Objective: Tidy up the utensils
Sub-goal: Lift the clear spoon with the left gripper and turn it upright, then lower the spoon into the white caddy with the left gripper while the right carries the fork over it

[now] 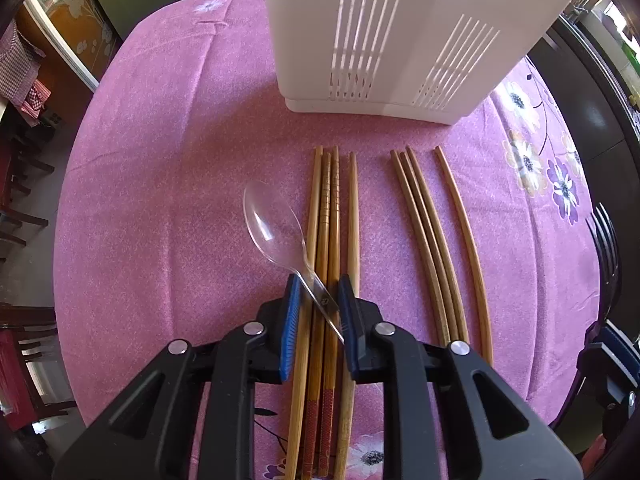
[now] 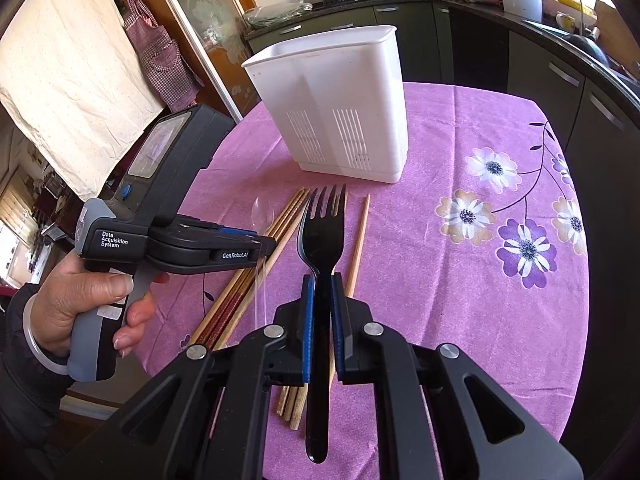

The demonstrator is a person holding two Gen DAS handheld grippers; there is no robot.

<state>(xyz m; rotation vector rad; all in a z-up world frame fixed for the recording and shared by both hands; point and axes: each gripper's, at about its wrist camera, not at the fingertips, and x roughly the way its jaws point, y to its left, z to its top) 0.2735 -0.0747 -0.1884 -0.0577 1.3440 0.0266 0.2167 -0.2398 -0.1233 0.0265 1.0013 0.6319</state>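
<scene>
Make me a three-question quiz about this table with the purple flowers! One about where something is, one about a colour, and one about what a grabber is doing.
1. Where do the chopsticks lie?
A. Inside the white holder
B. On the tablecloth in front of the white holder
C. On the kitchen counter

2. What colour is the fork?
A. Black
B. Red
C. Silver

3. What is the left gripper doing?
A. Hanging open with nothing in it
B. Squeezing a chopstick
C. Holding a clear spoon by its handle

Answers:
1. B, since the chopsticks rest flat on the tablecloth on the near side of the white holder.
2. A, since the fork in the right gripper is black all over.
3. C, since the jaws close on the handle of the clear spoon, whose bowl sticks out ahead.
</scene>
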